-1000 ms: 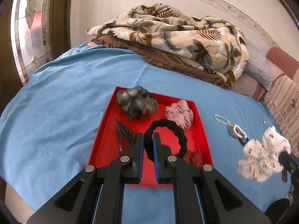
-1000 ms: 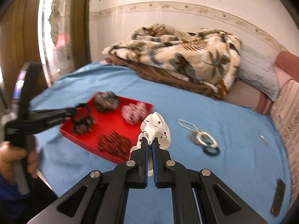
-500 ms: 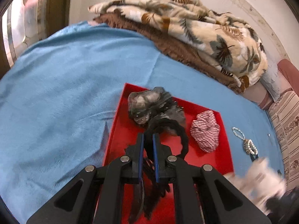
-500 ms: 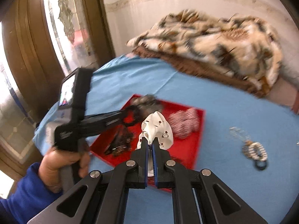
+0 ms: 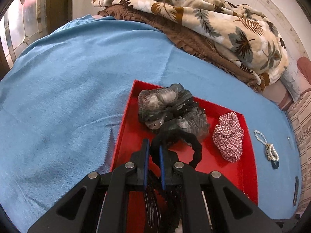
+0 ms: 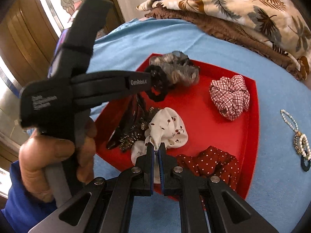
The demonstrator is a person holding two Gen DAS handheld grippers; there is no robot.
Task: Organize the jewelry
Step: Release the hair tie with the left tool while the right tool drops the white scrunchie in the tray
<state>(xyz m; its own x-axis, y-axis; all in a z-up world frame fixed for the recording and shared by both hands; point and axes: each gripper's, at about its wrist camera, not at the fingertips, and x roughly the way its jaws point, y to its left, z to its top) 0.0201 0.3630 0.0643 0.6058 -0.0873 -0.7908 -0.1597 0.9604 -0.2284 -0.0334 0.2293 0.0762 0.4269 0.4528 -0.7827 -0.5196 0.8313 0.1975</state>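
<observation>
The left tongs (image 5: 154,151) are clamped on a black hair tie (image 5: 186,141), whose loop hangs just past their tips over the far left part of the red tray (image 5: 250,178). Just beyond the loop, in the tray's far corner, lies a grey scrunchie (image 5: 171,106); to the right of these tongs sits a red checked scrunchie (image 5: 229,137), and further right, off the tray on the blue bed sheet (image 5: 68,97), a cluster of bead bracelets (image 5: 271,151).

The right tongs (image 6: 157,149) are pinched together on a white cherry-print scrunchie (image 6: 167,128), which hangs over the tray's near side. Directly to their right a red polka-dot scrunchie (image 6: 211,165) rests in the near corner.

Only the right wrist view shows the person's left hand (image 6: 56,155) and blue sleeve (image 6: 21,200) gripping the left tongs from the side, along with the polka-dot scrunchie. The left wrist view shows nothing of the right tongs or the white scrunchie.
</observation>
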